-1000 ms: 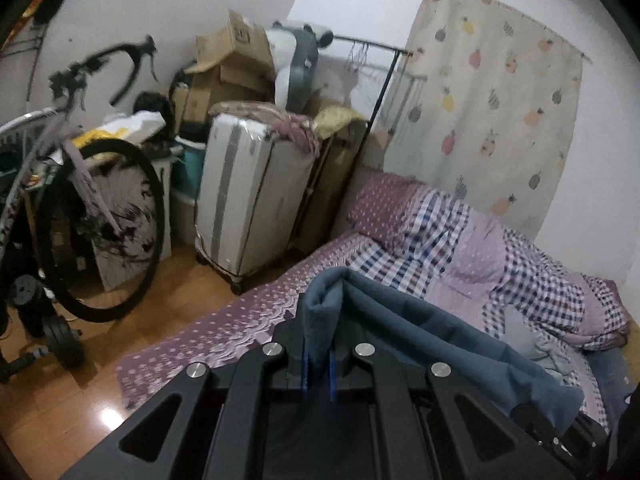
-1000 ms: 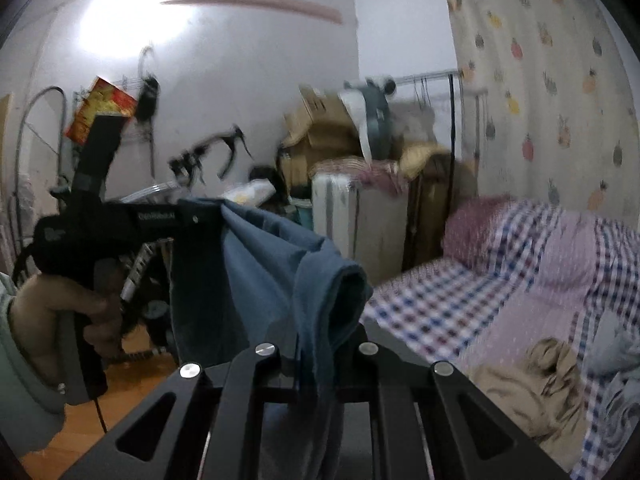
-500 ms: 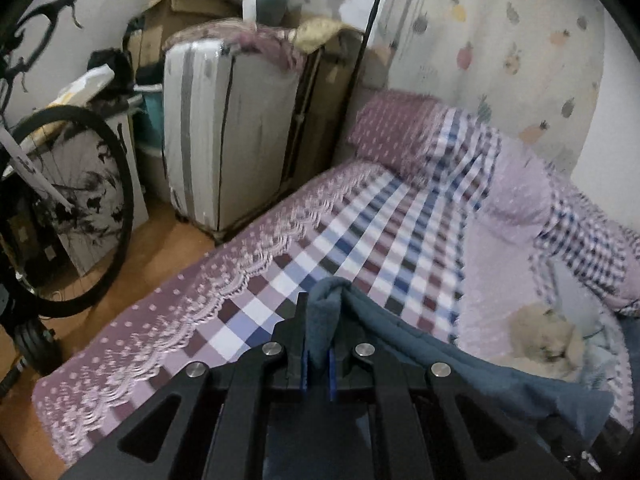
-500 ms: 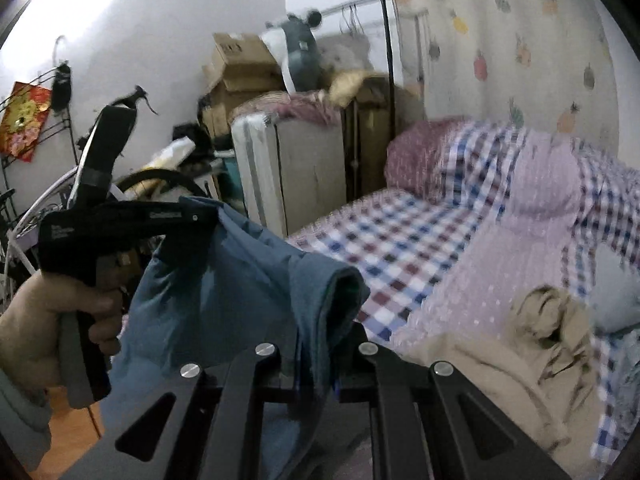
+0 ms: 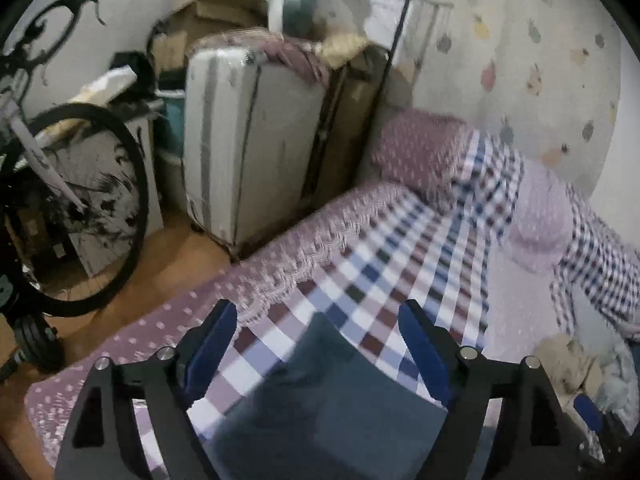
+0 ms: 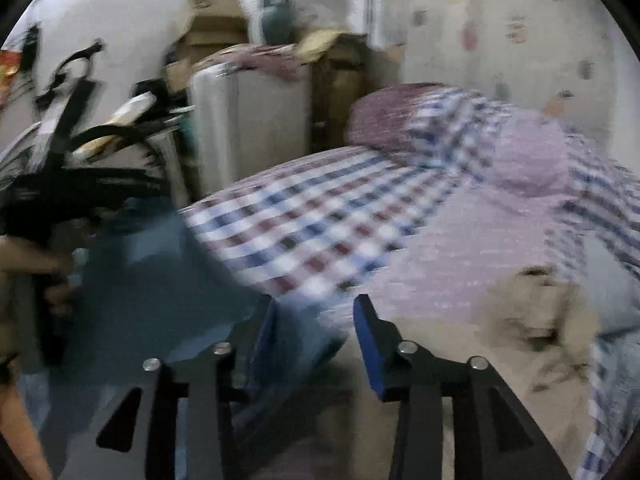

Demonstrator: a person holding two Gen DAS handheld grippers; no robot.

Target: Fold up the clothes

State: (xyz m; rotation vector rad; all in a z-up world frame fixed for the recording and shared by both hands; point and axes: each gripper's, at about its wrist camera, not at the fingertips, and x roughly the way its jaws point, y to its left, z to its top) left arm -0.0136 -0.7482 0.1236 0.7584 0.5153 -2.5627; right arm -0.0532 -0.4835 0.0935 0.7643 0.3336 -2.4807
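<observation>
A dark blue garment (image 5: 320,396) lies on the checked bed sheet (image 5: 404,240), just below my left gripper (image 5: 318,306). That gripper's jaws are opening wide and the pads touch no cloth. In the blurred right wrist view the same blue garment (image 6: 160,280) spreads to the left, with one edge reaching in between the fingers. My right gripper (image 6: 316,308) is opening too, and its pads stand apart from the fabric. A hand (image 6: 24,252) at the left edge holds the left gripper's black body (image 6: 60,196).
A crumpled beige garment (image 6: 532,320) and a pale grey one (image 6: 616,292) lie on the bed to the right. Beyond the bed's left edge stand a white suitcase (image 5: 248,140), cardboard boxes (image 5: 224,4) and a bicycle wheel (image 5: 80,208). The wooden floor (image 5: 172,264) lies beside them.
Both grippers came down toward the bed and went from shut on the blue garment to open. The garment dropped out of them onto the checked sheet.
</observation>
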